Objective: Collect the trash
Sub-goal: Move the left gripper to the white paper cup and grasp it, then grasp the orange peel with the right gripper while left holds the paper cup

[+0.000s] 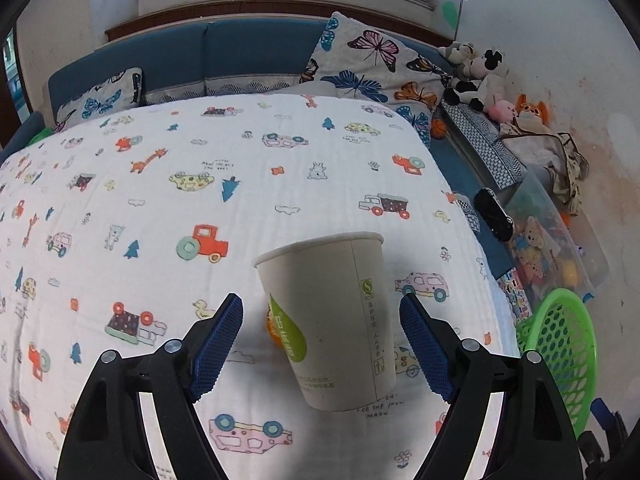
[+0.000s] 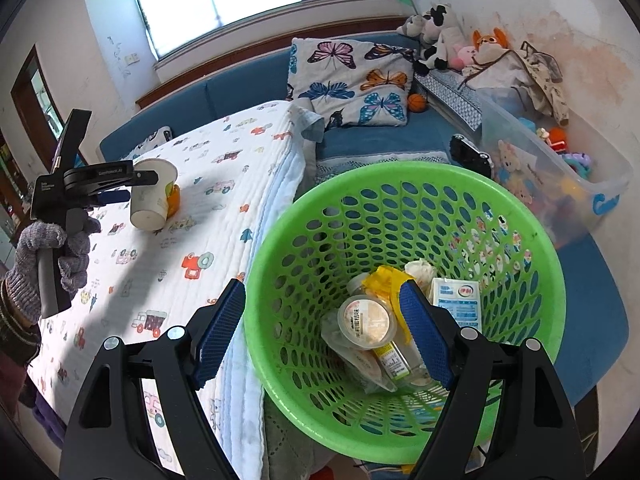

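Paper cup stands tilted on the quilt-covered tabletop, between the spread fingers of the left gripper, neither pad touching. Right gripper, also spread and empty, hovers over the green basket.

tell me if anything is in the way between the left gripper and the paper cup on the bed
Nothing visible is. The paper cup already sits between the open fingers of the left gripper, with a gap to each pad. An orange thing lies just behind the cup, on its far side, not in the fingers' path. The green basket stands beside the bed.
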A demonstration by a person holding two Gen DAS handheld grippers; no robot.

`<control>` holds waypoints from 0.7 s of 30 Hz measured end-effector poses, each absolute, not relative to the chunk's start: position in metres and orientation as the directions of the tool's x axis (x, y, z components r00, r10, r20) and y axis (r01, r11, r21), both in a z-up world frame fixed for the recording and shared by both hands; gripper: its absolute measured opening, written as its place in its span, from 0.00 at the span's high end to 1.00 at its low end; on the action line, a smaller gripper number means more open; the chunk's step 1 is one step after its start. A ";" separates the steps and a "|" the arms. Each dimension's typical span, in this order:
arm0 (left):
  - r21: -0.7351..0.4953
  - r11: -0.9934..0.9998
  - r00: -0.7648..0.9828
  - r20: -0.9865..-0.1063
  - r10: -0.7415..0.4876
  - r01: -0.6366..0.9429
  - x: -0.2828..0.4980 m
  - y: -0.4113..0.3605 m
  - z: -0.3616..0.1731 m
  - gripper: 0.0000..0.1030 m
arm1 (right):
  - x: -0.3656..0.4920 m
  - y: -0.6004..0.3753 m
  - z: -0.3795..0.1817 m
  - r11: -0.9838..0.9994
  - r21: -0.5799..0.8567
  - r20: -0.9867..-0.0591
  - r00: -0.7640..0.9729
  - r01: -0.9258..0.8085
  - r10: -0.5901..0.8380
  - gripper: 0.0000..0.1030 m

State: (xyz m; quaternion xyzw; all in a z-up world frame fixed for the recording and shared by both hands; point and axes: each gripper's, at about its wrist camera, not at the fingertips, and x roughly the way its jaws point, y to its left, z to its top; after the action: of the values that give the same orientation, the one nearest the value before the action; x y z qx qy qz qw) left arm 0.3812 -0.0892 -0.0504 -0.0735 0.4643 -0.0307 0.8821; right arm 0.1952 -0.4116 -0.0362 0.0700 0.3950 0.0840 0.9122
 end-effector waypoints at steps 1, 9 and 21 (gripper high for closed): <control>-0.158 0.987 0.565 -0.816 -0.122 -0.014 0.382 -0.091 -0.052 0.25 | 0.196 -0.412 -0.037 0.976 0.195 -0.709 0.673 -0.097 0.209 0.23; -0.156 0.988 0.562 -0.818 -0.127 -0.003 0.385 -0.095 -0.056 0.38 | 0.198 -0.412 -0.040 0.975 0.200 -0.717 0.664 -0.095 0.212 0.23; -0.176 0.981 0.634 -0.751 -0.186 0.079 0.356 -0.073 -0.007 0.40 | 0.211 -0.377 -0.037 0.968 0.191 -0.717 0.651 -0.161 0.249 0.23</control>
State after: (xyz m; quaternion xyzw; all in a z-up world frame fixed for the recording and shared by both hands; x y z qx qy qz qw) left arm 0.3562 -0.0729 -0.0068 -0.0631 0.4215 -0.0735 0.9016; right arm 0.2109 -0.3769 -0.0369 0.0549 0.4021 0.1131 0.9069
